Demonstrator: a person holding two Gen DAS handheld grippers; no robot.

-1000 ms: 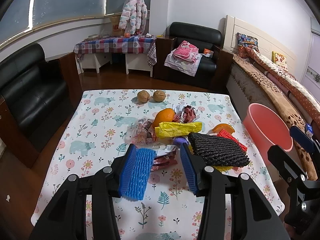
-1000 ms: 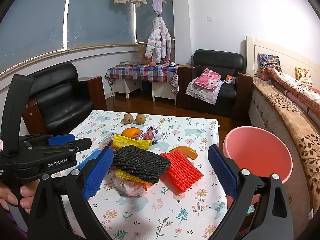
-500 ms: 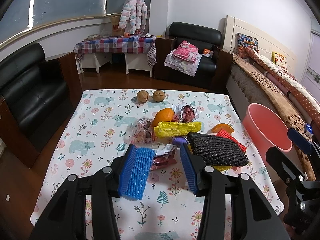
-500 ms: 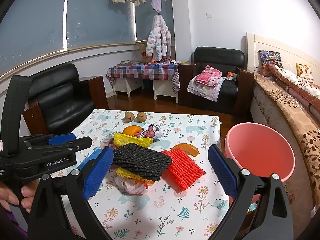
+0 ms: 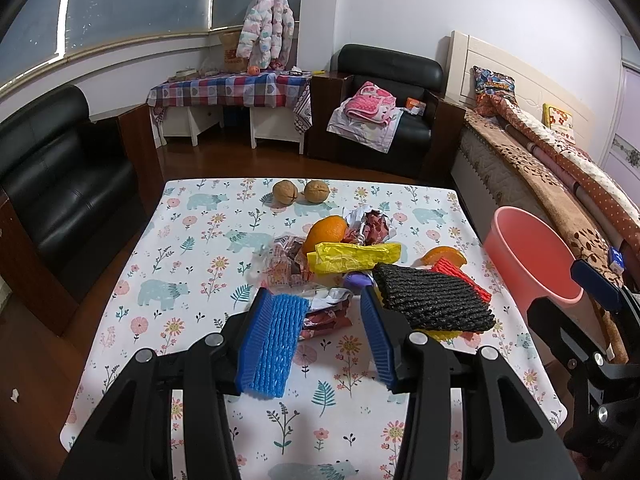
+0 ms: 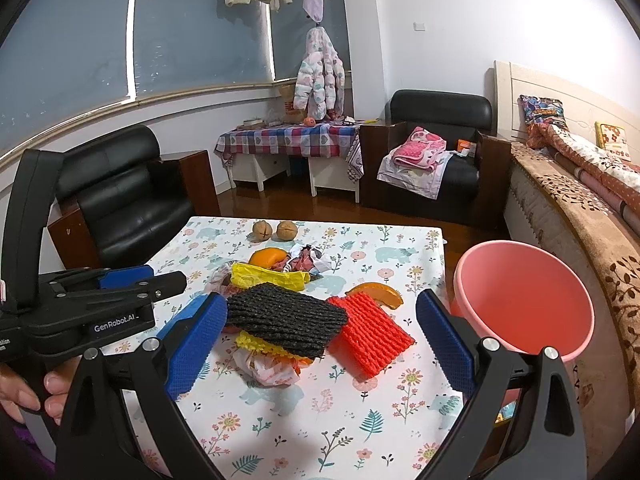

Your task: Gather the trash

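Note:
A pile of trash lies mid-table: a black foam net [image 5: 434, 298] [image 6: 286, 318], a red foam net [image 6: 370, 334], a yellow bag [image 5: 354, 258] [image 6: 270, 276], crumpled wrappers [image 5: 370, 224] and a blue foam net [image 5: 272, 338]. The pink bucket [image 6: 524, 300] [image 5: 528, 258] stands off the table's right edge. My left gripper [image 5: 316, 340] is open above the near side of the pile, the blue net by its left finger. My right gripper [image 6: 322, 346] is open and empty, hovering before the black and red nets.
Two walnuts [image 5: 302, 192], an orange [image 5: 326, 230] and an orange peel [image 6: 376, 294] lie on the floral tablecloth [image 5: 192, 248]. A black sofa [image 5: 60, 184] is at the left, a bed [image 5: 560, 176] at the right, an armchair [image 5: 384, 116] behind.
Both grippers have drifted slightly back and up from the pile. Both stay open and nothing on the table has moved.

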